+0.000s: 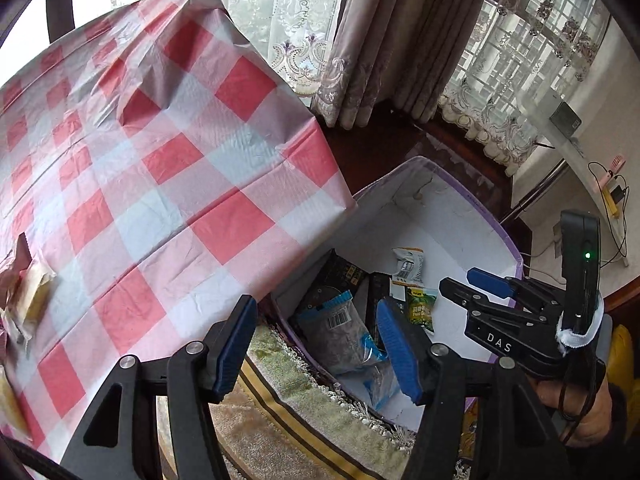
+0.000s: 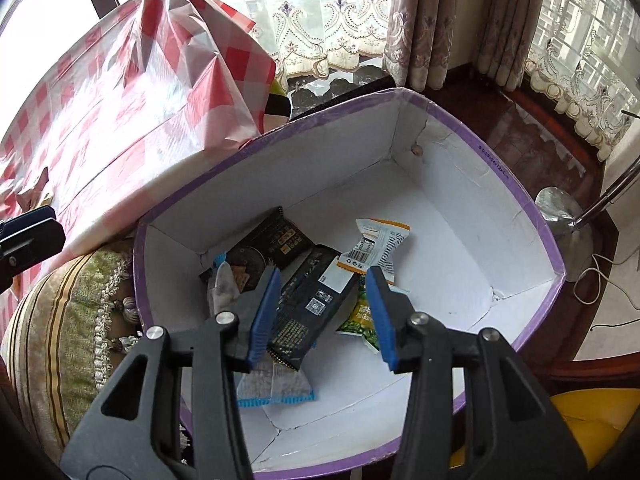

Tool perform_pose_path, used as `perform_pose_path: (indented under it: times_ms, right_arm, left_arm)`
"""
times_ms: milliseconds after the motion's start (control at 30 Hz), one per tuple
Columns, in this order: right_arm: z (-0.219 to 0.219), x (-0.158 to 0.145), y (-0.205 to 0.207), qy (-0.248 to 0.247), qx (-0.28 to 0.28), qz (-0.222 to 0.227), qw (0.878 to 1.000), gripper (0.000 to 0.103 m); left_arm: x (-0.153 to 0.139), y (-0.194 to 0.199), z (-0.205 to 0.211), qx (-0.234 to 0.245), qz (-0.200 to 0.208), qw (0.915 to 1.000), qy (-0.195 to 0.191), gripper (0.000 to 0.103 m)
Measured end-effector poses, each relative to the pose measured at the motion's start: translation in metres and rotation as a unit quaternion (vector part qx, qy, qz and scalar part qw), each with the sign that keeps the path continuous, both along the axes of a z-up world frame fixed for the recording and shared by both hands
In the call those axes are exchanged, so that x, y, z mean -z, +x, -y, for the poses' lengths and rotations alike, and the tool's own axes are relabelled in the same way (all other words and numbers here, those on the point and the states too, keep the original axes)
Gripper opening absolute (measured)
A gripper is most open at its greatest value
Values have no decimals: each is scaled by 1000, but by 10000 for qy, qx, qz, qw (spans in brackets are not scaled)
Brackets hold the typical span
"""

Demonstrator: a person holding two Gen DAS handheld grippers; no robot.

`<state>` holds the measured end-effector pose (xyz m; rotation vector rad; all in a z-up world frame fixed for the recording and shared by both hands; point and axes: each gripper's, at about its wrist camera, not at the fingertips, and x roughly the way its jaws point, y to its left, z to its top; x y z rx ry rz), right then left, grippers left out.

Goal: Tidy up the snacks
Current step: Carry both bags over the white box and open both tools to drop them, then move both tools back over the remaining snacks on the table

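Right under the right gripper (image 2: 325, 314), jaws parted and holding nothing, sits the snack pile on the floor of the white box with the purple rim (image 2: 476, 144). No earlier picture to go by, so all I can say is the blue pads aren't pressing on anything.

Nearest, at about 6 o'clock in the right wrist view, is a clear packet with a blue crimped edge (image 2: 276, 390). Just past it lies a long black packet (image 2: 310, 308), tilted over the others, and at 3 o'clock from that a green packet (image 2: 358, 320) half hidden by the jaw. Further in, a black square packet (image 2: 266, 246) at 11 o'clock and a white-and-orange packet (image 2: 376, 250) at 1 o'clock. So I count five for sure, one of each, plus a pale wrapper at 9 o'clock that may be a sixth; can't tell.

My guess is they're all light, crinkly film bags, slippery and soft, with brittle stuff inside maybe. I'd pinch them by the crimped end seam, not across the middle.

Over in the left wrist view, the left gripper (image 1: 316, 344) hangs with jaws released and empty above the box's near corner. Beyond, at 10 o'clock, the red-checked cloth covers the desk (image 1: 152, 152), with one or two wrapped snacks (image 1: 28, 300) lying at its far left.
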<state>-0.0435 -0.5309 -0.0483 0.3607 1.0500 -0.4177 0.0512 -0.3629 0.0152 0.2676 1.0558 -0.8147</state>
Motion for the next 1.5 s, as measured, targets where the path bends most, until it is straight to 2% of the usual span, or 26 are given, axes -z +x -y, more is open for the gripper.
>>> perform_pose_path:
  times_ms: [133,267,600,867,1133,1400,1500]
  right_arm:
    - [-16,-7,11,10,-195,89,9998,52]
    - [-36,-15,22,-2,-460,151,9988,55]
    - [-91,-29,51,-64,-1126,228,9934,60]
    - [-140,-43,71,-290,-1754,277,9837,66]
    - [-174,-44,93,-243,-2140,279,9761,69]
    - [-205,-43,116,-379,-2484,210,9677,79]
    - [-215,-41,124,-416,-2578,192,9651,82]
  left_arm:
    - [-9,5,-21,-324,214,9990,-200,63]
    - [-16,11,-44,-650,471,9966,-185,63]
    - [-15,30,-117,-1571,338,9869,-155,64]
    - [-15,36,-184,-2267,268,9734,-181,64]
    - [-8,45,-270,-3046,236,9521,-125,64]
    - [6,54,-337,-3551,94,9348,-17,64]
    - [10,58,-347,-3608,56,9326,-27,64]
